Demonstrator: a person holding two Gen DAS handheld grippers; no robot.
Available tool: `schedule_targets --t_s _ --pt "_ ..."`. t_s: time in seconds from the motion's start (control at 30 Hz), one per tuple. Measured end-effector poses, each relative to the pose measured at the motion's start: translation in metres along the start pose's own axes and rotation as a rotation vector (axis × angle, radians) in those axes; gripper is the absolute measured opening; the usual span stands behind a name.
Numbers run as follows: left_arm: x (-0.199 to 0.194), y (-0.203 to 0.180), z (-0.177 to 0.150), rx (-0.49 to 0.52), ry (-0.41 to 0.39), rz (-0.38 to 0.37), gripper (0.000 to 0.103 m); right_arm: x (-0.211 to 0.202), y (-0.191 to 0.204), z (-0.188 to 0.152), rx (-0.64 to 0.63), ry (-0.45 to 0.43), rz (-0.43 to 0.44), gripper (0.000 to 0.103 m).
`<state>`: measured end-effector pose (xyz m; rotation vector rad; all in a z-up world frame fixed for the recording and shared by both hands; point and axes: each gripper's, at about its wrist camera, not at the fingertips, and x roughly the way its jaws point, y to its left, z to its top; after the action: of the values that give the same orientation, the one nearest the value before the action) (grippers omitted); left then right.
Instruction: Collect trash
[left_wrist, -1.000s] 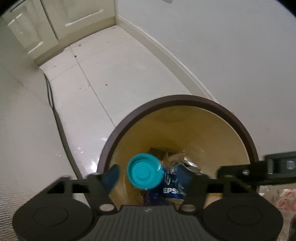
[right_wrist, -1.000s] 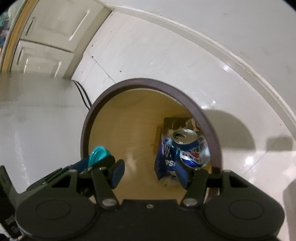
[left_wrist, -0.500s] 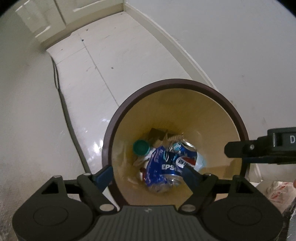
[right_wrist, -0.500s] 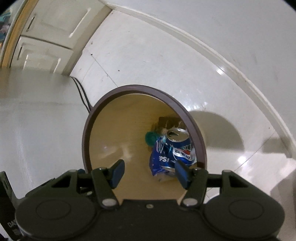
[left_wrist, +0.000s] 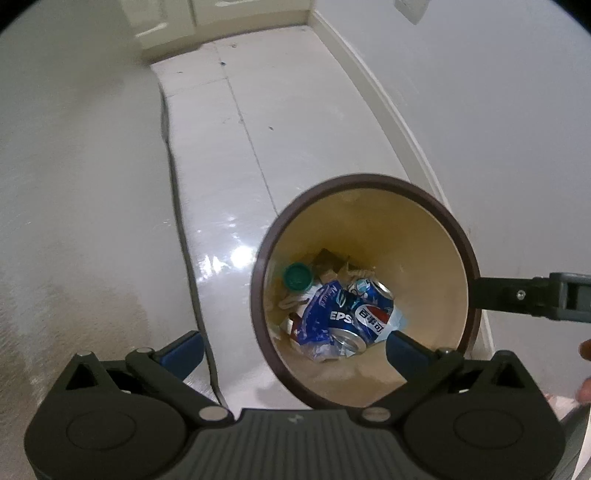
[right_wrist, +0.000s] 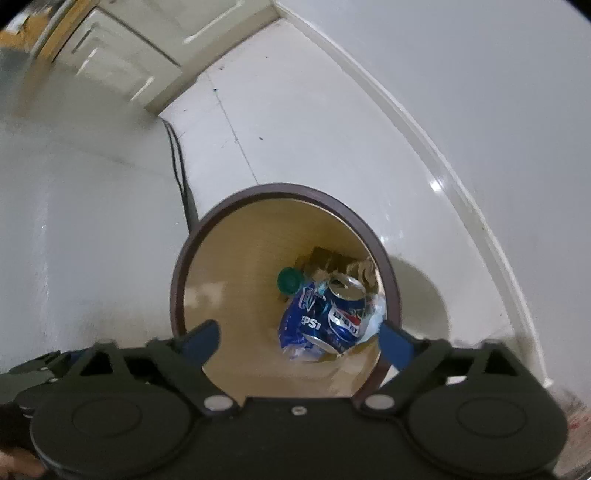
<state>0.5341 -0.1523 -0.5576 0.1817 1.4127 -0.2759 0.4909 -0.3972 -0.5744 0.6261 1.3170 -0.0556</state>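
— What is seen beyond the bin?
— A glossy white tiled floor (left_wrist: 295, 122) is shown, edged by a cream baseboard (right_wrist: 436, 147) under a plain wall (left_wrist: 498, 92).
— Anything else?
— A dark cable (right_wrist: 177, 155) is laid along the floor, and panelled cabinet doors (right_wrist: 122, 51) are seen at the far end.

In the bin (left_wrist: 364, 184), the cap (left_wrist: 297, 276) lies left of the can (left_wrist: 364, 314), wrapper (left_wrist: 317, 317) between.

Domestic interior: glossy white floor tiles (left_wrist: 295, 122), white baseboard (right_wrist: 436, 147), panelled cabinet doors (right_wrist: 125, 62), brown-rimmed waste bin (right_wrist: 184, 273) holding household rubbish.
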Motion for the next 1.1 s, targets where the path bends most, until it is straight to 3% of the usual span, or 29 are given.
schedule_targets --t_s 0.23,0.43,0.63,1.1 --pt "-0.040 0.009 -0.004 -0.072 -0.020 0.007 0.103 -0.034 0.026 0.004 -0.078 -0.039 -0.041 0.103" --pt "-0.098 0.008 -0.006 -0.093 -0.020 0.049 0.103 -0.081 0.053 -0.001 -0.162 -0.042 -0.083 0.103" --pt "-0.174 0.001 -0.008 -0.108 -0.075 0.062 0.103 -0.145 0.080 -0.008 -0.219 -0.048 -0.102 0.103" --pt "-0.341 -0.016 -0.025 -0.141 -0.246 0.069 0.103 -0.311 0.140 -0.013 -0.286 -0.154 -0.107 0.103"
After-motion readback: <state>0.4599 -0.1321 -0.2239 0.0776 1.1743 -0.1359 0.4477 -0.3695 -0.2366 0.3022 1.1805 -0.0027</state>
